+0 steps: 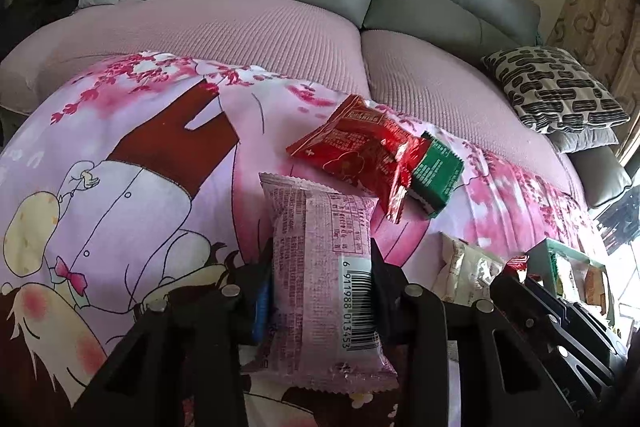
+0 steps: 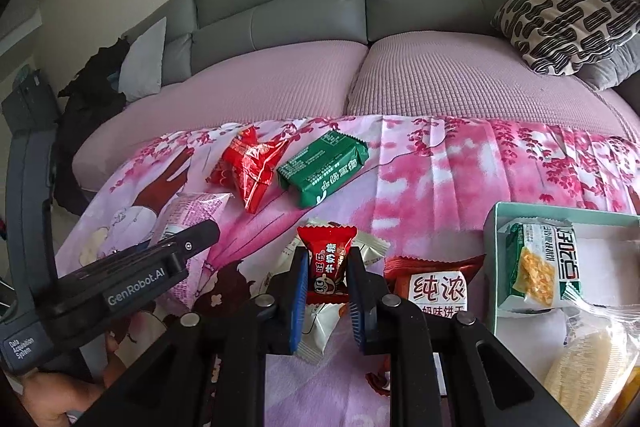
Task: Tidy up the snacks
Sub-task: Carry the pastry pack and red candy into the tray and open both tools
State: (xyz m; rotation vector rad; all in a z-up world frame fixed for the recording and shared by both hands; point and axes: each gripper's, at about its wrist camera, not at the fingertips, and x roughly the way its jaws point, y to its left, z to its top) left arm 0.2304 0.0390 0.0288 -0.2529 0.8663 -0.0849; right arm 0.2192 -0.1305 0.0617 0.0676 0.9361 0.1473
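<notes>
1. Right gripper (image 2: 328, 267): jaws clamped on a small red candy (image 2: 326, 255), its twisted ends pointing up and down between the blue pads, long axis along the fingers.
2. Left gripper (image 1: 322, 275): clenched on a pink snack packet (image 1: 320, 267), barcode face up; the packet's long axis runs straight out along the fingers, its far end projecting past the tips.
3. Just beside the right gripper, on its right: an open pale-green box (image 2: 494, 227) on the floral cloth (image 2: 440, 179), already holding a green-and-white packet (image 2: 540, 267). In the left wrist view the same box sits far off to the right.
4. Judgement: the box lies right of both tools, and the right hand is much the nearer; its candy likely goes in first, with a short sideways carry.
5. Farther out, well apart from both grippers: a red crinkled packet (image 2: 250, 163) touching a green packet (image 2: 324, 169), neither yet collected.
</notes>
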